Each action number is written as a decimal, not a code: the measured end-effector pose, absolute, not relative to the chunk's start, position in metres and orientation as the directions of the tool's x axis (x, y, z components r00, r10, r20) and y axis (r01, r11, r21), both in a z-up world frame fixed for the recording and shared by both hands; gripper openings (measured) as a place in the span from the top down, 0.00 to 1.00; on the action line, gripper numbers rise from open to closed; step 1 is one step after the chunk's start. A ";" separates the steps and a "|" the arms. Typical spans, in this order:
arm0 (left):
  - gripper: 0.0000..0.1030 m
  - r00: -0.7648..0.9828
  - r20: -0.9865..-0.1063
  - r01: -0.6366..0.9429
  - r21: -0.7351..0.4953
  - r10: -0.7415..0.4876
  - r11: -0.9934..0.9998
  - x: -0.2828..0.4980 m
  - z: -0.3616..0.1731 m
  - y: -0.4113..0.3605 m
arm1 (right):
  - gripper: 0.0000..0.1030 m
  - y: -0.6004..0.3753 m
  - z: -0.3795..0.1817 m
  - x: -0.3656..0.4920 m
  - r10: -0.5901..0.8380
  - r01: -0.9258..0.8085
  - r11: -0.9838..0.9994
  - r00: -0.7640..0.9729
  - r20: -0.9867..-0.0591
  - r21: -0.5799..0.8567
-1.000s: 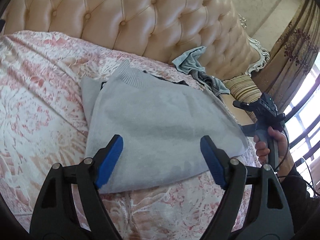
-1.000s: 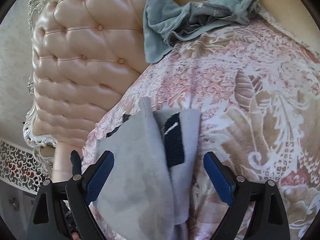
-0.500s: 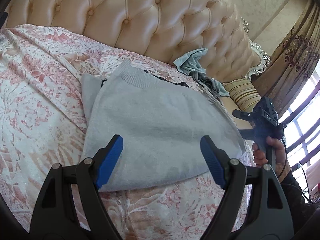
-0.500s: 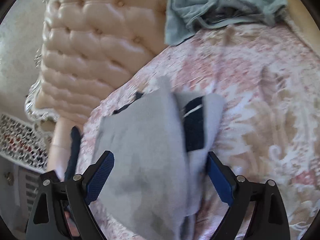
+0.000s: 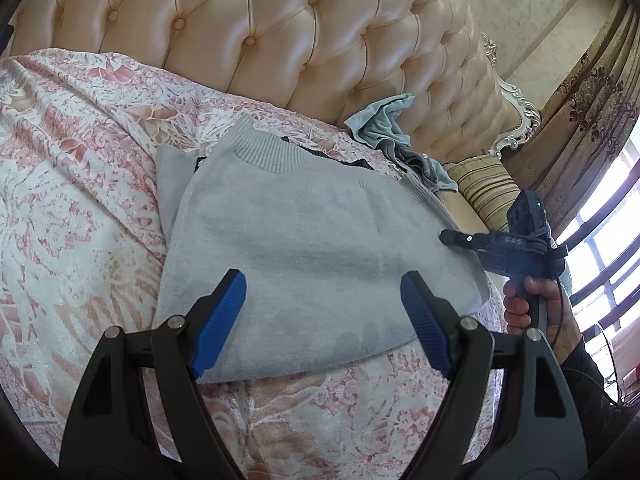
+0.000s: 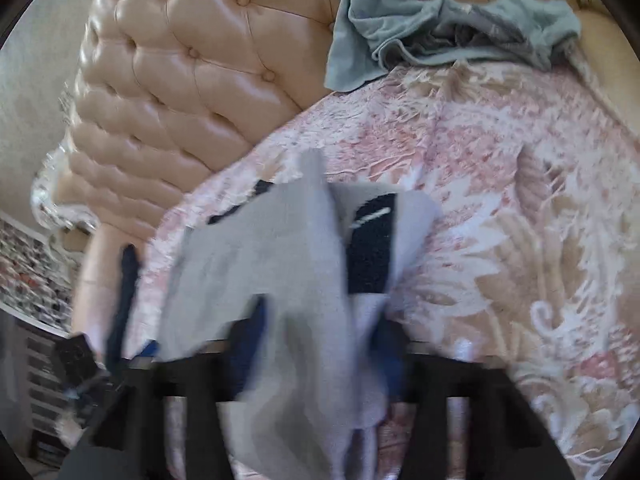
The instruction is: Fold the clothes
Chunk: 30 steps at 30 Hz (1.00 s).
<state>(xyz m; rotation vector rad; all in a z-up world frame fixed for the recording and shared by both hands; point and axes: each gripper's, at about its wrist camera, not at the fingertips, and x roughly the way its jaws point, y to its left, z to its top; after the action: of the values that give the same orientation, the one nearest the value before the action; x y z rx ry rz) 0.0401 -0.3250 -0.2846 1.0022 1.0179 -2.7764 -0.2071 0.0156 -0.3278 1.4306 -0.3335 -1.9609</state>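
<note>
A folded grey sweater point(image 5: 304, 240) lies on the floral bedspread point(image 5: 80, 160), its ribbed collar toward the headboard. My left gripper point(image 5: 320, 300) hovers open over the sweater's near edge, with nothing between its blue pads. In the left wrist view my right gripper point(image 5: 460, 237) sits at the sweater's right edge, held by a hand point(image 5: 532, 300). The right wrist view is blurred. There the right gripper point(image 6: 318, 344) has its pads drawn in on a bunch of the grey sweater point(image 6: 248, 248). A navy patch point(image 6: 372, 248) shows on a lower layer.
A tufted beige headboard point(image 5: 280, 40) runs behind the bed. A crumpled blue-grey garment point(image 5: 384, 128) lies against it to the right, above a striped cushion point(image 5: 484, 188). Brown curtains point(image 5: 580, 120) and a bright window point(image 5: 608, 240) are at far right.
The right gripper's pads have come inward onto the sweater's edge and the cloth now bunches between them. The left gripper has stayed open, with the view tilting slightly.
</note>
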 end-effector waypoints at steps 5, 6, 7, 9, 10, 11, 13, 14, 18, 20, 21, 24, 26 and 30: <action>0.21 -0.799 -0.569 0.223 -0.579 0.193 -0.784 0.042 -0.283 -0.326 | 0.84 0.025 -0.325 -0.208 -0.653 0.356 -0.742 -0.192 -0.733 0.568; 0.21 -0.801 -0.567 0.224 -0.579 0.190 -0.784 0.042 -0.282 -0.327 | 0.84 0.026 -0.324 -0.208 -0.645 0.355 -0.749 -0.200 -0.738 0.559; 0.21 -0.803 -0.565 0.226 -0.580 0.187 -0.783 0.043 -0.281 -0.327 | 0.85 0.027 -0.322 -0.207 -0.637 0.354 -0.757 -0.208 -0.742 0.550; 0.21 -0.805 -0.564 0.229 -0.581 0.184 -0.781 0.043 -0.281 -0.329 | 0.86 0.030 -0.320 -0.207 -0.620 0.351 -0.771 -0.225 -0.752 0.531; 0.21 -0.805 -0.564 0.230 -0.581 0.183 -0.781 0.043 -0.280 -0.330 | 0.86 0.031 -0.319 -0.206 -0.611 0.349 -0.778 -0.233 -0.756 0.522; 0.21 -0.805 -0.565 0.231 -0.581 0.182 -0.781 0.042 -0.280 -0.330 | 0.87 0.032 -0.317 -0.206 -0.603 0.347 -0.785 -0.241 -0.761 0.512; 0.21 -0.809 -0.559 0.229 -0.585 0.182 -0.778 0.042 -0.278 -0.333 | 0.87 0.035 -0.315 -0.205 -0.585 0.343 -0.799 -0.257 -0.769 0.493; 0.21 -0.812 -0.555 0.232 -0.592 0.181 -0.772 0.041 -0.276 -0.338 | 0.87 0.036 -0.314 -0.204 -0.576 0.341 -0.806 -0.265 -0.773 0.484; 0.18 -0.791 -0.583 0.253 -0.588 0.185 -0.768 0.027 -0.282 -0.353 | 0.87 0.042 -0.309 -0.202 -0.540 0.332 -0.832 -0.297 -0.788 0.445; 0.17 -0.775 -0.604 0.266 -0.580 0.188 -0.770 0.019 -0.287 -0.361 | 0.87 0.043 -0.309 -0.202 -0.520 0.328 -0.844 -0.307 -0.797 0.425; 0.17 -0.766 -0.614 0.272 -0.576 0.189 -0.771 0.014 -0.290 -0.364 | 0.87 0.042 -0.312 -0.202 -0.505 0.329 -0.851 -0.307 -0.807 0.408; 0.17 -0.739 -0.645 0.289 -0.563 0.193 -0.774 0.001 -0.298 -0.375 | 0.88 0.035 -0.314 -0.200 -0.468 0.347 -0.867 -0.316 -0.826 0.358; 0.17 -0.721 -0.665 0.301 -0.554 0.196 -0.776 -0.008 -0.304 -0.383 | 0.87 0.030 -0.315 -0.198 -0.445 0.360 -0.874 -0.323 -0.835 0.326; 0.17 -0.682 -0.703 0.323 -0.536 0.200 -0.780 -0.026 -0.314 -0.398 | 0.87 0.034 -0.319 -0.199 -0.462 0.345 -0.869 -0.306 -0.832 0.355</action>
<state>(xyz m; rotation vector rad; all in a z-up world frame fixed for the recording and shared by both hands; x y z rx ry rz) -0.0260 -0.3976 -0.3144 1.2191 1.0128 -2.6290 -0.1993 0.0335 -0.3194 1.4516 -0.1490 -2.1946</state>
